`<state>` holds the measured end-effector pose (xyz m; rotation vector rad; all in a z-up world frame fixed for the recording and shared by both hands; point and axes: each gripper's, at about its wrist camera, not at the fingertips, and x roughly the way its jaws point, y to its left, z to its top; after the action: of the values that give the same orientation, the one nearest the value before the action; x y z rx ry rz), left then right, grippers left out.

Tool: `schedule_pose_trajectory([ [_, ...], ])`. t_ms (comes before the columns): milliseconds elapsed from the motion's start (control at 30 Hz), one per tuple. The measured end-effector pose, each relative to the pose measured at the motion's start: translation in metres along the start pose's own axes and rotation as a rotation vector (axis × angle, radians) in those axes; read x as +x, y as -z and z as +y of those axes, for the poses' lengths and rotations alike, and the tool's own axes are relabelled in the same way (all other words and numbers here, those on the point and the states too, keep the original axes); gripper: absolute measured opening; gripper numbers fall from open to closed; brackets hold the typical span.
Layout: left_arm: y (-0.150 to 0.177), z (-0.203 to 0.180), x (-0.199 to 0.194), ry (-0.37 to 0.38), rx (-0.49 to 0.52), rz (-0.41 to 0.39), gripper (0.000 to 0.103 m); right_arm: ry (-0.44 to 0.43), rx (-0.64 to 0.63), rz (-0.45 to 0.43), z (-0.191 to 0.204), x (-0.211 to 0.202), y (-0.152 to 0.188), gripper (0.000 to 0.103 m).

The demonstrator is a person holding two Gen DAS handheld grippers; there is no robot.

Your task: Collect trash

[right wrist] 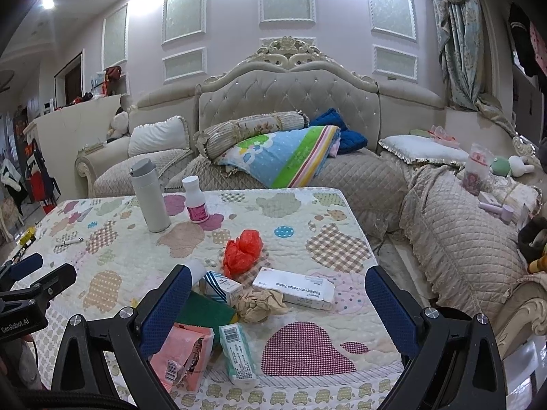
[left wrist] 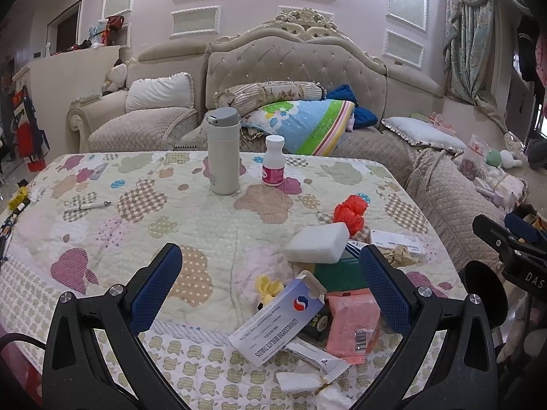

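The trash lies heaped at the near right part of the quilted table cover (left wrist: 212, 239). A blue-and-white medicine box (left wrist: 278, 321) reads "Levomilnacipran... Tablets" only in part; its flap stands open and it leans on a pink packet (left wrist: 352, 324) with a barcode. Beside them lie a white sachet (left wrist: 318, 358), a yellow scrap (left wrist: 270, 288), a green pad (left wrist: 338, 273) under a white sponge (left wrist: 318, 242), and a red plastic bag (left wrist: 352, 213). The right wrist view shows a white carton (right wrist: 294, 288) printed "Escitalopram Oxalate Tablets", a striped small box (right wrist: 222, 287), a crumpled tan paper (right wrist: 259, 304) touching both, and a barcoded tissue pack (right wrist: 237, 352). The left gripper (left wrist: 270, 283) hangs above the heap, fingers spread wide, holding nothing; the right gripper (right wrist: 278, 299) is likewise spread and empty, its housing marked "GenRobot.AI" on the neighbouring device. Farther back stand a white flask (left wrist: 223, 152) and a pink-labelled bottle (left wrist: 273, 160), with a pen (left wrist: 89, 206) well to the left.
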<state>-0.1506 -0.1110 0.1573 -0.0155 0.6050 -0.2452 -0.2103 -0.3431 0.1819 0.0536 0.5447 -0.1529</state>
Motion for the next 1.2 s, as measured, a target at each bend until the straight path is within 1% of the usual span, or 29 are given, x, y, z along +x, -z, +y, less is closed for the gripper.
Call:
schedule_pose_trajectory([
  [533, 0.002, -0.005, 0.004, 0.002, 0.003, 0.006, 0.103, -0.006, 0.015, 0.02, -0.003, 0.006, 0.0, 0.101],
  [1200, 0.007, 0.0, 0.008, 0.004, -0.003, 0.021, 0.103, -0.009, 0.017, 0.039, -0.003, 0.011, 0.002, 0.101],
])
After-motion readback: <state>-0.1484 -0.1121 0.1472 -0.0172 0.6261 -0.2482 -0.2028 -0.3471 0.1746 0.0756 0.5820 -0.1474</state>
